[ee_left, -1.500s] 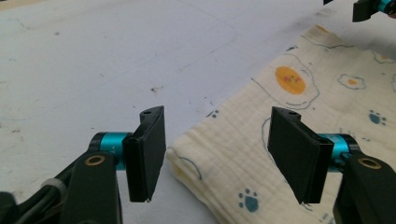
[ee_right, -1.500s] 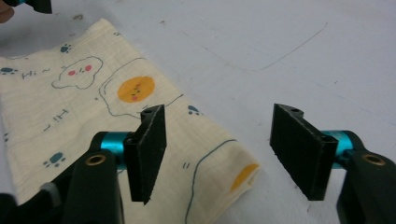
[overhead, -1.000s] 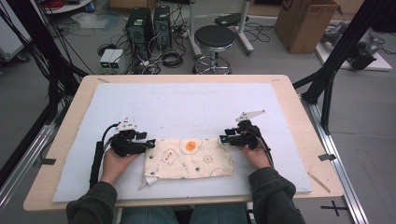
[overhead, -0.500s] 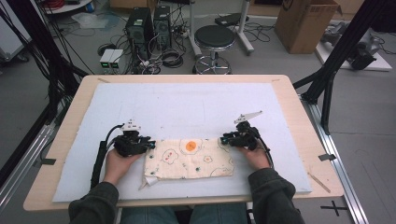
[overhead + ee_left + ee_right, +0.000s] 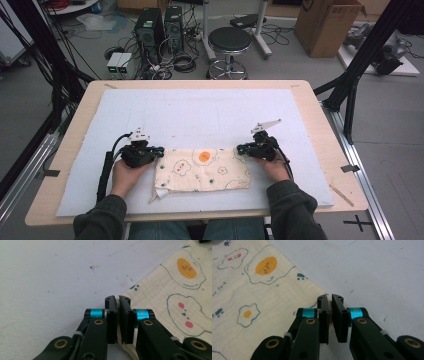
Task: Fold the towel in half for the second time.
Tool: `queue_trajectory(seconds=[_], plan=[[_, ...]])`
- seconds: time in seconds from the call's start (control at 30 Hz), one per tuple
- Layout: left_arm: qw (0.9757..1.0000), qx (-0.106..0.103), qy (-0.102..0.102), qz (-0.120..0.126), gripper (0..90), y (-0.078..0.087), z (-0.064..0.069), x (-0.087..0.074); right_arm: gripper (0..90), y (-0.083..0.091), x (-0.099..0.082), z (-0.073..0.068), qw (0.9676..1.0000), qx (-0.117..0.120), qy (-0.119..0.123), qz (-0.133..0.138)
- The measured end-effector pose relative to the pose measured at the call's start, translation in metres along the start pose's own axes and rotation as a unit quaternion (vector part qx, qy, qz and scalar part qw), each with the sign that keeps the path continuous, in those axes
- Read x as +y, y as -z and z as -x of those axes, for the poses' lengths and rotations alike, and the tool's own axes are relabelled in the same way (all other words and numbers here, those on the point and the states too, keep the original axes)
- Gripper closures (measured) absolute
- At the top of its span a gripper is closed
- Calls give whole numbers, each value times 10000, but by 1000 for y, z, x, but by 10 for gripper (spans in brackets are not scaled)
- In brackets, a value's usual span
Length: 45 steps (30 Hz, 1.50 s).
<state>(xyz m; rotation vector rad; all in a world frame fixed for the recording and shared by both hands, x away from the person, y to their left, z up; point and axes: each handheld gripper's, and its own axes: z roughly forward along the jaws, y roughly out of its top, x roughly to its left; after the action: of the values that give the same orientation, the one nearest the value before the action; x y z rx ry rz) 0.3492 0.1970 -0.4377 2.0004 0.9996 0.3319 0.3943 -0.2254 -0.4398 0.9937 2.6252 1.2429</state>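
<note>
A cream cloth (image 5: 202, 170) printed with fried eggs and paw marks lies flat on the white mat (image 5: 200, 115). My left gripper (image 5: 161, 149) is at the cloth's far left corner. In the left gripper view its jaws (image 5: 118, 298) have just been closing and stand shut on the edge of the cloth (image 5: 175, 290). My right gripper (image 5: 240, 148) is at the far right corner. Its jaws (image 5: 330, 298) have likewise just been closing, and a bit of cloth (image 5: 249, 290) shows pinched between them. A hand holds each gripper low on the mat.
The mat covers most of a wooden table (image 5: 320, 110). The cloth's near left corner (image 5: 157, 195) is folded over. Beyond the table stand a round stool (image 5: 229, 40), computer towers (image 5: 150, 30) and a cardboard box (image 5: 327, 25).
Both grippers' jaws have drawn together on the cloth's far corners. The hands and the cloth have stayed where they were.
</note>
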Motion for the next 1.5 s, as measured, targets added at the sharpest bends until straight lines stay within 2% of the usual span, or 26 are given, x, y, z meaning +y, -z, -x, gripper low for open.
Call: queue_trajectory(seconds=[0.13, 0.3, 0.47, 0.6, 0.67, 0.9, 1.07, 1.3, 1.5], plan=[[9995, -14, 194, 249, 854, 3, -6, 5, 847, 6, 4, 2, 9999, -16, 20, 125], [9992, 48, 183, 358, 856, 1, -8, 12, 848, 7, 12, 9, 9997, -98, -10, 240], [9987, 89, 234, 446, 856, 1, -14, 19, 848, 7, 18, 15, 9992, -78, -198, 346], [9982, 172, 245, 523, 856, 1, -18, 26, 849, 8, 25, 18, 9984, -180, -214, 483], [9983, 165, 233, 515, 856, 0, -18, 27, 849, 8, 27, 19, 9985, -174, -241, 468], [9979, 105, 88, 635, 854, 5, -16, 28, 849, 11, 27, 19, 9981, -145, -232, 559], [9979, 52, -98, 637, 853, 10, -12, 26, 849, 16, 27, 16, 9977, -105, -173, 648], [9975, -20, -195, 681, 853, 15, -8, 19, 848, 17, 23, 13, 9978, -44, -161, 647], [9968, -63, -370, 710, 852, 20, -4, 18, 848, 21, 19, 10, 9971, 21, -155, 739]])
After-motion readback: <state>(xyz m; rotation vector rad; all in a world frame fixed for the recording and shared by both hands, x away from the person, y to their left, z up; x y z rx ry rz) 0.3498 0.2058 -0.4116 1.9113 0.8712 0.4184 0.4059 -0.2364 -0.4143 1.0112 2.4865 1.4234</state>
